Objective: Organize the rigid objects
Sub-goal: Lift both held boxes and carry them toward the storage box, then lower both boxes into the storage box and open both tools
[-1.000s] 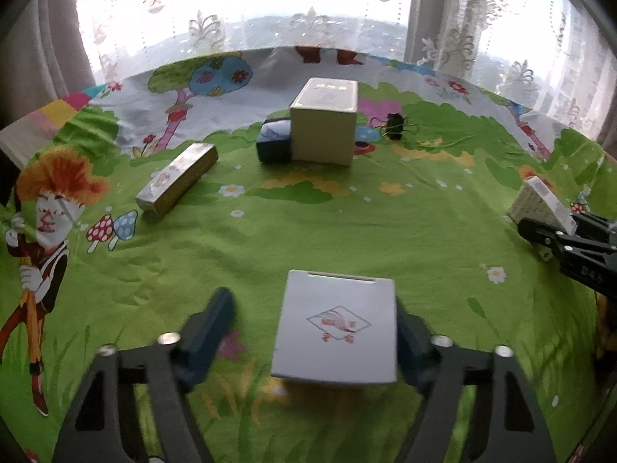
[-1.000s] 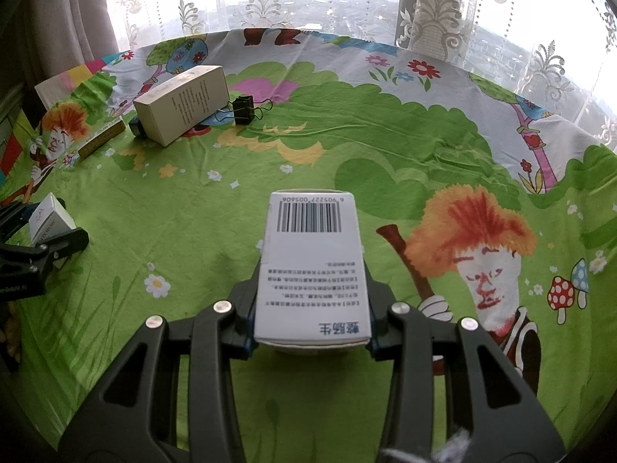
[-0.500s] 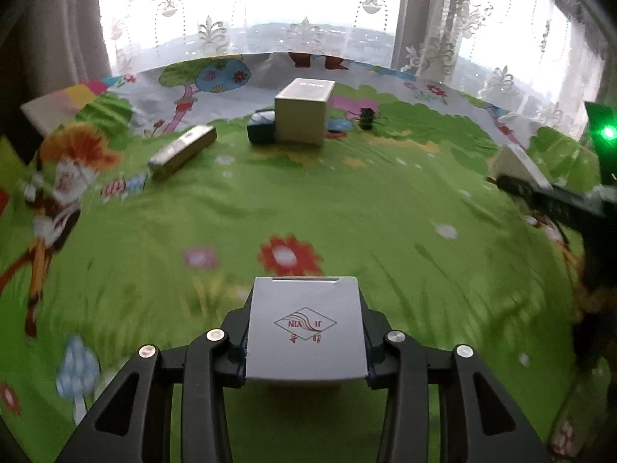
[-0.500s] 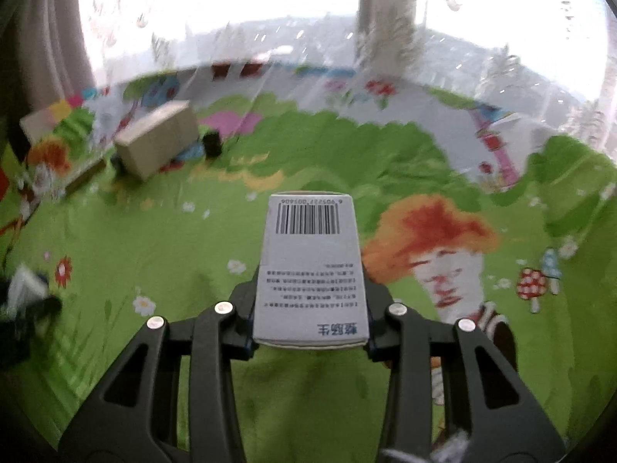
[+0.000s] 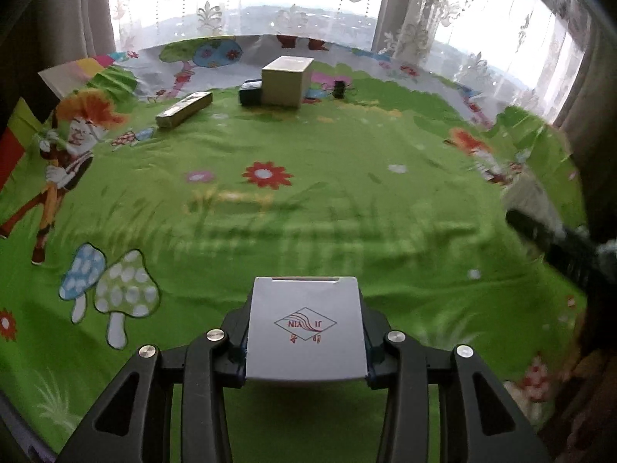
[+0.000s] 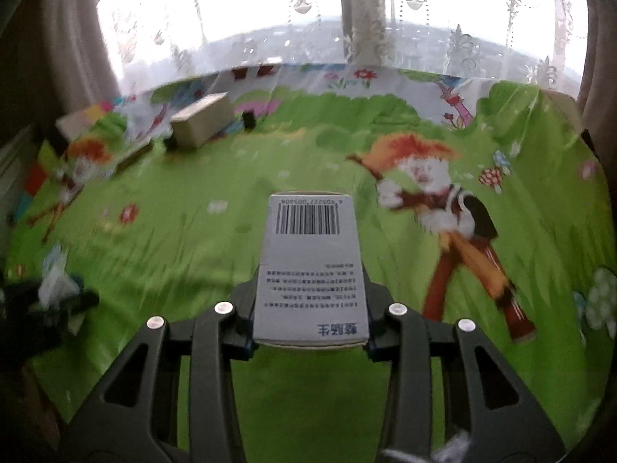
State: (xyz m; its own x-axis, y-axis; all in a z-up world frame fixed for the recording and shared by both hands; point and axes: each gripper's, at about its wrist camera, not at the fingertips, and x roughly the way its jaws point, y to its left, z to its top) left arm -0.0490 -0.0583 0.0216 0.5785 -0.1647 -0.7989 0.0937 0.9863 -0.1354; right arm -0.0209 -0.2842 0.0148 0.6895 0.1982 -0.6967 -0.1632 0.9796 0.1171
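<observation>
Left wrist view shows the left gripper (image 5: 304,351) at 6 o'clock. Its two black fingers (image 5: 235,341) press on both sides of a flat gray box (image 5: 304,332) with a red diamond mark on top, so it is squeezed tight on that box. The box is held up above the green cloth (image 5: 327,208), which has flowers, mushrooms and a cartoon kid on it.

Far off at 12 o'clock, a big tan box (image 5: 285,81) stands on the cloth. A small dark box (image 5: 250,94) touches its left side. A small black clip (image 5: 340,88) lies just to the right of the tan box. At 11 o'clock a long silver box (image 5: 184,109) lies flat, apart from the others. At 3 o'clock the other gripper shows as a dark blur.

Right wrist view shows the right gripper (image 6: 310,320) at 6 o'clock. Its fingers (image 6: 243,332) hug a long gray box with a barcode (image 6: 310,262). This box points away from the camera and is held over the cloth (image 6: 385,146). The tan box (image 6: 200,123) sits at 11 o'clock, with the clip (image 6: 248,119) just beside it on the right. At 9 o'clock the left gripper (image 6: 58,297) is a blur with something pale in it. Lace curtains (image 6: 424,19) hang at 12 o'clock.
</observation>
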